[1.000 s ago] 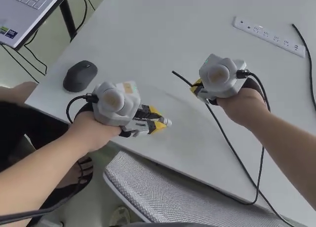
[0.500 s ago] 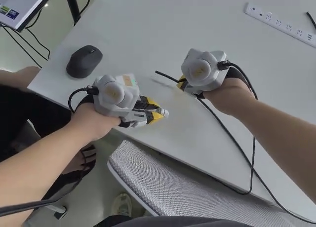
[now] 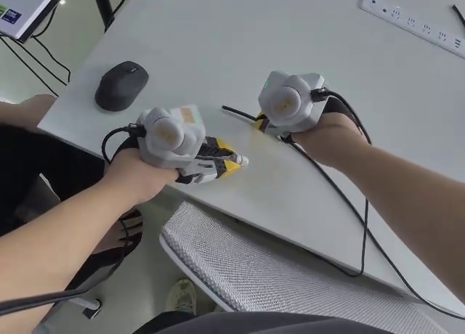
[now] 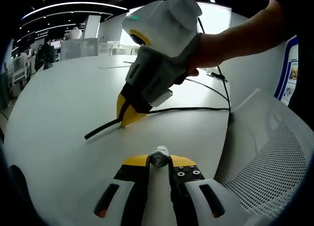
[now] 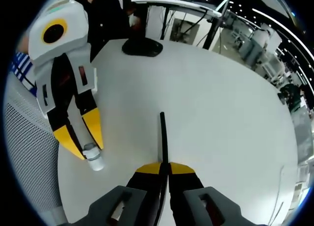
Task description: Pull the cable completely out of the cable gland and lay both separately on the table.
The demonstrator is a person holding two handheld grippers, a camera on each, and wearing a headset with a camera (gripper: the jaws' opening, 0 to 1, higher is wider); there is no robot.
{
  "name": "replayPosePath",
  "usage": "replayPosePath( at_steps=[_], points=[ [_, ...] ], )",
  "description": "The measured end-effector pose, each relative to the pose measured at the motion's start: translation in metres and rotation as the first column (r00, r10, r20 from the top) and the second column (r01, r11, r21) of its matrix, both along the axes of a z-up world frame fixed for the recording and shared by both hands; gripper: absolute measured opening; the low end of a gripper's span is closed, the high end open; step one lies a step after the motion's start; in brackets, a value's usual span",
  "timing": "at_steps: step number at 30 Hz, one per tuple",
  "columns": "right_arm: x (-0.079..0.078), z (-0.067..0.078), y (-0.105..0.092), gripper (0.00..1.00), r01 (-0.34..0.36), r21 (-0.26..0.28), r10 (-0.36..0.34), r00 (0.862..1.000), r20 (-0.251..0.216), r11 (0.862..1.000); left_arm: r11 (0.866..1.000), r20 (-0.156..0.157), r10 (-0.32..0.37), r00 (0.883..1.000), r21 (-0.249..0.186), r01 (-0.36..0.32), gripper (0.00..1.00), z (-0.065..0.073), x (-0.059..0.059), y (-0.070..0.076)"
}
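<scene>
A person at a white table (image 3: 218, 36) holds a two-jaw gripper in each hand, the cable and its fitting now in separate grips. The left gripper (image 3: 234, 160), near the table's front edge, has its yellow-tipped jaws pressed onto a small white cable gland (image 3: 242, 160), which pokes out just past the tips; in the left gripper view the cable gland (image 4: 158, 155) sits pinched between the two jaws with nothing running through it. Whether it touches the tabletop cannot be told. The right gripper (image 3: 259, 122), just beyond and tilted down toward the surface, pinches a thin black cable (image 3: 236, 113) between its closed jaws, a short free end sticking out past the tips over the table. In the right gripper view the cable (image 5: 162, 137) runs straight forward from the jaws, with the left gripper (image 5: 87, 140) and its white fitting apart from it, to the left. In the left gripper view the right gripper (image 4: 126, 119) points its tips down at the tabletop, and the cable's free end lies on the surface beside them while the rest trails off toward the table's edge. A dark mouse (image 3: 121, 86) rests near the table's left corner, a white power strip (image 3: 414, 25) lies at the far right, the corner of a laptop (image 3: 22, 7) shows at top left, and a grey mesh chair (image 3: 254, 269) stands below the front edge.
</scene>
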State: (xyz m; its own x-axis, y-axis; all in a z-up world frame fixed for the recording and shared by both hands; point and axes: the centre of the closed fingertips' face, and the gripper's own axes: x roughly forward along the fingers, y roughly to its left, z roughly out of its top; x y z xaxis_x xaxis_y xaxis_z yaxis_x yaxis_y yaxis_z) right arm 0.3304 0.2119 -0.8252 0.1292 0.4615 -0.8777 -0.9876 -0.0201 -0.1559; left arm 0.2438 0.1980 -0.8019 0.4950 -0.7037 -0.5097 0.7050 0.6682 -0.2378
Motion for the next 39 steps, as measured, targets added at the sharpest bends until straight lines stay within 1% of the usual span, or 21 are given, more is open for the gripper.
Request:
replayPosePath(
  at_steps=[6, 9, 11, 13, 14, 15, 16, 19, 21, 22, 23, 24, 26, 30, 32, 34, 35, 36, 37, 39],
  points=[
    [-0.003, 0.003, 0.0, 0.0, 0.003, 0.002, -0.003, 1.0, -0.005, 1.0, 1.0, 0.007, -0.007, 1.0, 0.018, 0.007, 0.16, 0.001, 0.002, 0.0],
    [-0.004, 0.005, 0.0, 0.0, 0.012, 0.004, -0.012, 1.0, -0.013, 1.0, 1.0, 0.003, -0.014, 1.0, 0.027, 0.014, 0.16, -0.001, 0.001, -0.001],
    [-0.004, 0.006, -0.001, 0.01, 0.014, 0.006, -0.014, 1.0, -0.014, 1.0, 0.999, 0.007, -0.019, 1.0, 0.035, 0.019, 0.16, -0.002, 0.001, -0.001],
    [-0.005, 0.007, -0.001, 0.01, 0.017, 0.009, -0.017, 1.0, -0.015, 1.0, 0.999, -0.007, -0.02, 1.0, 0.046, 0.02, 0.16, -0.006, 0.0, 0.0],
    [-0.004, 0.007, -0.001, 0.01, 0.018, 0.008, -0.018, 1.0, -0.016, 1.0, 0.999, -0.005, -0.021, 1.0, 0.049, 0.021, 0.16, -0.007, 0.0, 0.001],
    [-0.004, 0.007, -0.001, 0.02, 0.018, 0.007, -0.018, 1.0, -0.013, 1.0, 0.999, -0.014, -0.015, 1.0, 0.049, 0.016, 0.16, -0.007, -0.001, 0.002],
    [-0.004, 0.008, -0.001, 0.03, 0.017, 0.007, -0.017, 1.0, -0.012, 1.0, 0.999, -0.033, -0.005, 0.999, 0.044, 0.007, 0.16, -0.009, -0.002, 0.003],
    [-0.003, 0.009, -0.001, 0.05, 0.021, 0.009, -0.021, 1.0, -0.011, 1.0, 0.999, -0.023, -0.007, 1.0, 0.044, 0.008, 0.16, -0.007, -0.001, 0.003],
    [-0.001, 0.009, -0.002, 0.07, 0.027, 0.008, -0.027, 1.0, -0.009, 1.0, 0.999, -0.028, -0.006, 1.0, 0.043, 0.007, 0.16, -0.008, -0.002, 0.003],
    [0.002, 0.011, -0.003, 0.08, 0.035, 0.006, -0.035, 0.999, 0.01, 0.999, 0.999, -0.025, -0.008, 1.0, 0.043, 0.009, 0.16, -0.007, -0.002, 0.003],
    [0.005, 0.013, -0.003, 0.1, 0.034, 0.01, -0.034, 0.999, 0.031, 0.999, 0.999, -0.022, -0.01, 1.0, 0.047, 0.011, 0.16, -0.007, -0.002, 0.003],
    [0.006, 0.016, -0.002, 0.12, 0.04, 0.02, -0.041, 0.999, 0.034, 0.999, 0.999, -0.021, -0.009, 1.0, 0.05, 0.01, 0.16, -0.007, -0.002, 0.003],
    [0.006, 0.019, -0.002, 0.15, 0.064, 0.041, -0.065, 0.998, 0.016, 0.997, 0.999, -0.028, -0.004, 1.0, 0.042, 0.005, 0.17, -0.007, -0.002, 0.003],
    [0.006, 0.026, -0.006, 0.16, 0.061, 0.051, -0.062, 0.998, 0.024, 0.997, 0.999, -0.026, -0.004, 1.0, 0.044, 0.005, 0.21, -0.006, -0.001, 0.002],
    [0.005, 0.033, -0.01, 0.18, 0.066, 0.064, -0.068, 0.997, 0.026, 0.996, 0.999, -0.032, 0.007, 0.999, 0.044, -0.006, 0.25, -0.006, 0.002, 0.002],
    [0.004, 0.038, -0.013, 0.21, 0.071, 0.073, -0.073, 0.997, 0.023, 0.995, 0.999, -0.022, 0.007, 1.0, 0.05, -0.006, 0.27, -0.005, 0.003, 0.002],
    [0.003, 0.04, -0.017, 0.24, 0.088, 0.077, -0.089, 0.996, 0.01, 0.993, 0.999, -0.024, 0.008, 1.0, 0.051, -0.007, 0.27, -0.005, 0.003, 0.002],
    [0.003, 0.042, -0.02, 0.26, 0.099, 0.08, -0.1, 0.995, 0.009, 0.992, 0.999, -0.027, 0.012, 1.0, 0.053, -0.011, 0.28, -0.005, 0.003, 0.003],
    [0.003, 0.046, -0.024, 0.28, 0.1, 0.088, -0.102, 0.995, 0.02, 0.991, 0.998, -0.02, 0.013, 1.0, 0.055, -0.012, 0.29, -0.004, 0.003, 0.003],
    [0.003, 0.054, -0.031, 0.28, 0.12, 0.099, -0.123, 0.992, 0.02, 0.988, 0.998, -0.019, 0.019, 1.0, 0.06, -0.018, 0.32, -0.002, 0.002, 0.004]
  ],
)
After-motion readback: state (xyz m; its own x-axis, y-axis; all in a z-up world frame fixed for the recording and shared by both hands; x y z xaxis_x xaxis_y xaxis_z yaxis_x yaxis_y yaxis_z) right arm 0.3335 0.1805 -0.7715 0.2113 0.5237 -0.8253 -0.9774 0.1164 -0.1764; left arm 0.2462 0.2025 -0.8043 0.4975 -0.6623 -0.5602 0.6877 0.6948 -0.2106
